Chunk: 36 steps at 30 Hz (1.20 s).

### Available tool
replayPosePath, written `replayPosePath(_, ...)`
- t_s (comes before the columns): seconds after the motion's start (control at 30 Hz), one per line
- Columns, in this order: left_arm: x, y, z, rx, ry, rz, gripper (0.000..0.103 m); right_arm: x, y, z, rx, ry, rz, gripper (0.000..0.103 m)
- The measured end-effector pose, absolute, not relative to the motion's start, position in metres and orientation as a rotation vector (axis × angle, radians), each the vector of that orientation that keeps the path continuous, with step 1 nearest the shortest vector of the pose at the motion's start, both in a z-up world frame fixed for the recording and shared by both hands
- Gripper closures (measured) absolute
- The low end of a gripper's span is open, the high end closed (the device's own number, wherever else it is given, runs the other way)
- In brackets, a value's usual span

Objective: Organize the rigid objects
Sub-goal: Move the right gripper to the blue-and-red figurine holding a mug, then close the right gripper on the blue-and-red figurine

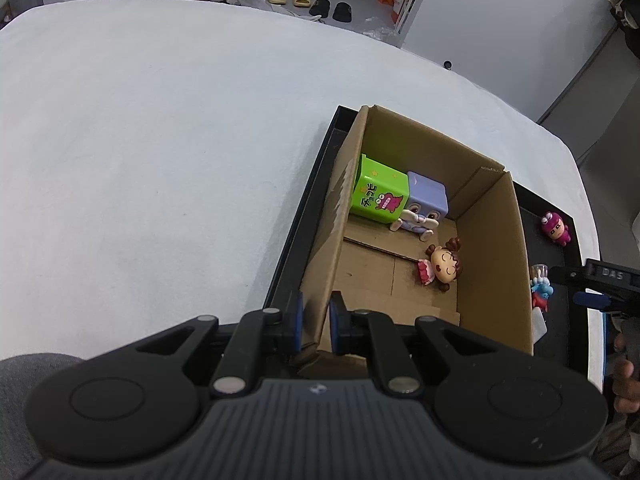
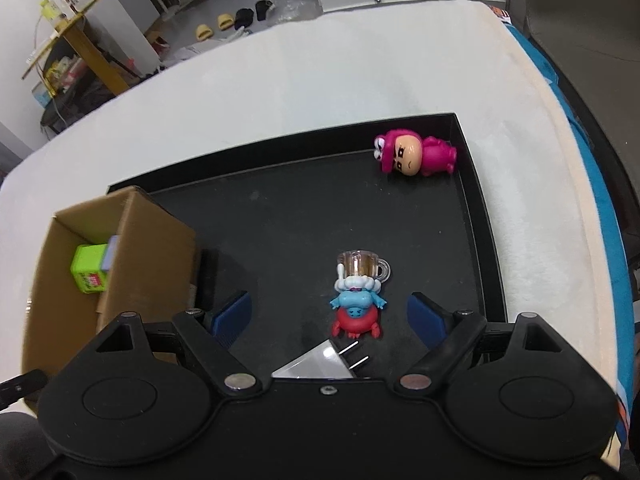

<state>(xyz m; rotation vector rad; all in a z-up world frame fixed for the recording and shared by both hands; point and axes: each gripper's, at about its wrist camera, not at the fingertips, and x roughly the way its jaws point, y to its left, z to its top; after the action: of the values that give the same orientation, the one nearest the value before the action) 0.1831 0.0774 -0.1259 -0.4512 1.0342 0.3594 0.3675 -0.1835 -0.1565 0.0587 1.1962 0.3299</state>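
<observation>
- Left gripper (image 1: 316, 320), in the left wrist view, has its blue pads clamped on the near left wall of the cardboard box (image 1: 496, 264), one pad on each side of the wall.
- Inside the box, a green cube (image 1: 380, 194) and a purple cube (image 1: 427, 196) lie side by side, touching, at the far end; a doll with brown hair (image 1: 440, 266) lies nearer, toward the right wall.
- Box and loose toys sit in a black tray (image 1: 296, 236) on a white table (image 1: 160, 140).
- Right gripper (image 2: 328, 316), in the right wrist view, is spread wide over the tray floor, gripping nothing.
- Between its pads, slightly beyond them, lies a blue and red figure (image 2: 357, 312) with a clear mug (image 2: 362, 266) touching its far end.
- White plug (image 2: 320, 362) lies just nearer than the figure.
- Pink figure (image 2: 416, 154) lies on its side in the far right corner, well apart from the gripper.
</observation>
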Motion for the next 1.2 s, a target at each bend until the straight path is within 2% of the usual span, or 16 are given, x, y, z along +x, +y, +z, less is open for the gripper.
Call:
replayPosePath(0.43,0.184,0.077,-0.124,-0.447,1.040,0.347,0.091,0.368,-0.160,-0.179,-0.053,1.200,0.265,0.026)
replayPosePath(0.57,0.185,0.076,-0.124,-0.439,1.041,0.347,0.091,0.368,-0.158,-0.187,-0.070,1.214,0.243,0.036)
replayPosePath(0.73,0.186,0.077,-0.124,-0.441,1.046,0.346,0.091,0.367,-0.149,-0.191,-0.130,1.192,0.227,0.044)
replayPosePath(0.8,0.186,0.076,-0.124,-0.436,1.047,0.346,0.091,0.366,-0.149,-0.190,-0.152,1.181,0.216,0.056)
replayPosePath(0.87,0.186,0.076,-0.124,-0.440,1.047,0.349,0.091,0.365,-0.150,-0.188,-0.148,1.187,0.212,0.064)
replayPosePath(1.2,0.185,0.075,-0.126,-0.426,1.051,0.373,0.092,0.364,-0.159,-0.172,-0.097,1.174,0.224,0.065)
